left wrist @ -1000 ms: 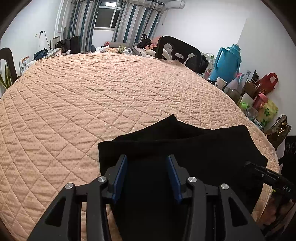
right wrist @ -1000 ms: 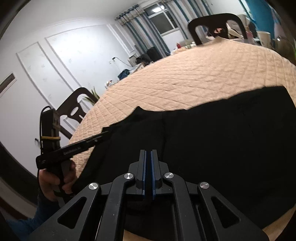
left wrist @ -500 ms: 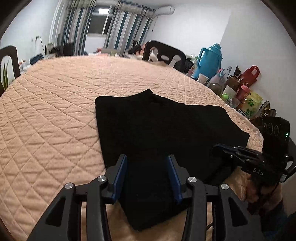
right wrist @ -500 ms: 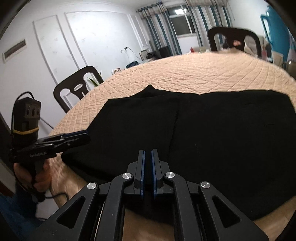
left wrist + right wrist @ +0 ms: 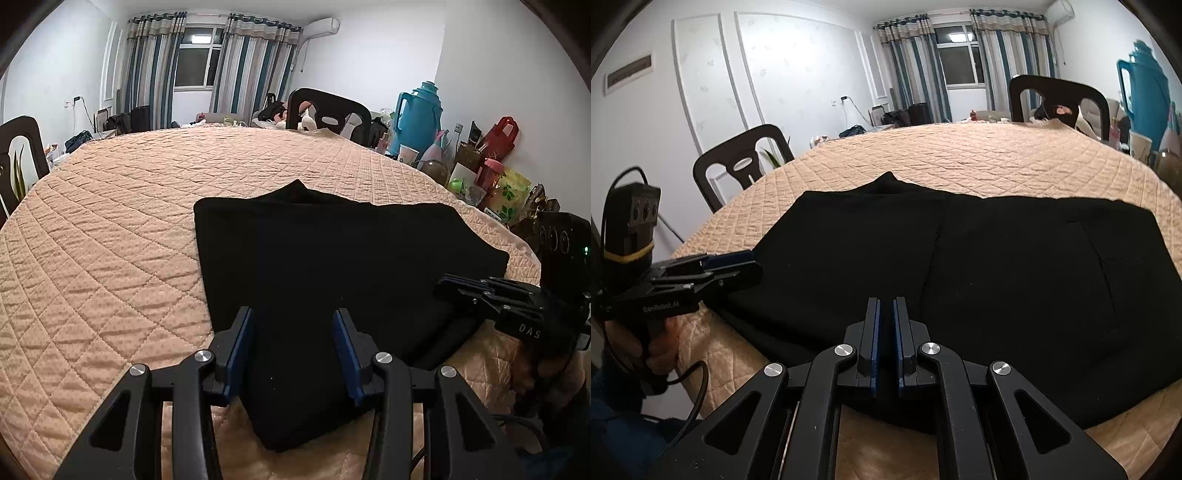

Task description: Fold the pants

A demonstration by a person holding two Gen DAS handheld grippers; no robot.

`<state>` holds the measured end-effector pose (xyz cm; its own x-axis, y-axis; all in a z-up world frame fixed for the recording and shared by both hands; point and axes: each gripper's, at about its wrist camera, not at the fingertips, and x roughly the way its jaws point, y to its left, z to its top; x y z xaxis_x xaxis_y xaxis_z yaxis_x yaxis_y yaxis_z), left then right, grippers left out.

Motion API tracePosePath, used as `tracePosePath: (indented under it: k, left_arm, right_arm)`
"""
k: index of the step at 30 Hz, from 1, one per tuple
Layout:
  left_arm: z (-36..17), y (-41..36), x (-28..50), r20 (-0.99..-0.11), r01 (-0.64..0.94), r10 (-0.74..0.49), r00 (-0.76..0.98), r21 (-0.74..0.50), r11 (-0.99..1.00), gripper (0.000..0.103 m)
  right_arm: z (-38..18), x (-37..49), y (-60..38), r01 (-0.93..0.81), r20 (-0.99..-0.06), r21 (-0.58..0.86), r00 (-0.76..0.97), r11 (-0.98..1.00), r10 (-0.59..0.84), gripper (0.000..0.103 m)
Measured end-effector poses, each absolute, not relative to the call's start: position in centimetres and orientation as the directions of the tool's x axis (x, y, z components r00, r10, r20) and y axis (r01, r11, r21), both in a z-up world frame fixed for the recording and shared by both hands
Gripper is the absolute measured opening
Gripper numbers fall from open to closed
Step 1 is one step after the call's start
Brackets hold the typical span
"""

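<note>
Black pants (image 5: pixel 332 266) lie folded flat on the peach quilted table cover (image 5: pixel 129 206), near its front edge; they also fill the right wrist view (image 5: pixel 997 277). My left gripper (image 5: pixel 293 332) is open and empty, held above the pants' near edge. It shows from the side in the right wrist view (image 5: pixel 738 264). My right gripper (image 5: pixel 885 325) has its jaws a narrow gap apart with nothing between them, just over the pants' near edge. It shows at the right of the left wrist view (image 5: pixel 454 286).
Black chairs stand at the far side (image 5: pixel 328 114) and at the left (image 5: pixel 742 166). A teal thermos (image 5: pixel 417 118), cups, bottles and bags (image 5: pixel 498 166) crowd the right side by the wall. The table's front edge is just below both grippers.
Both grippers have pulled back toward me and levelled out, so more of the pants and table show. The right gripper's jaws have parted slightly. The left gripper stays open.
</note>
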<state>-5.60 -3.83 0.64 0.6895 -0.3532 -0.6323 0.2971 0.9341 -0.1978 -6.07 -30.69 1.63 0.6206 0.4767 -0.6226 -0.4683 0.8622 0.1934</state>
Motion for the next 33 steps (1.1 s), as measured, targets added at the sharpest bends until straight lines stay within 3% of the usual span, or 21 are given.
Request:
tracePosePath:
  k: [6,10,13,26,33]
  left_arm:
    - [1.3,-3.4,-4.3,-0.649,0.285,-0.359,0.671,-0.222,0.933,0.047]
    - [1.1,-2.9,-3.5,-0.657,0.258,-0.346,0.670,-0.232,0.938,0.047]
    - [0.9,-3.6,-3.9,-0.668,0.279,-0.336,0.664,-0.195,0.940,0.047]
    - [1.0,-2.4,-5.4,-0.653,0.265,-0.342,0.675,-0.218,0.939,0.047]
    - [1.0,-1.9,-5.0,-0.651,0.241,-0.343,0.677,-0.244,0.939,0.047]
  right_arm:
    - [2.2,-5.2,-31.1,-0.421,-0.646,0.213,0.617,0.882,0.450,0.007]
    - [2.5,-4.9,-31.5,-0.431,-0.597,0.304,0.609,0.850,0.522,0.007]
    - [1.6,-4.9,-31.0,-0.425,-0.640,0.232,0.611,0.875,0.466,0.007]
    - [1.8,-6.1,-36.0,-0.323,-0.612,0.297,0.658,0.899,0.439,0.008]
    - [3.3,-7.6,-39.5,-0.244,-0.580,0.297,0.721,0.923,0.378,0.038]
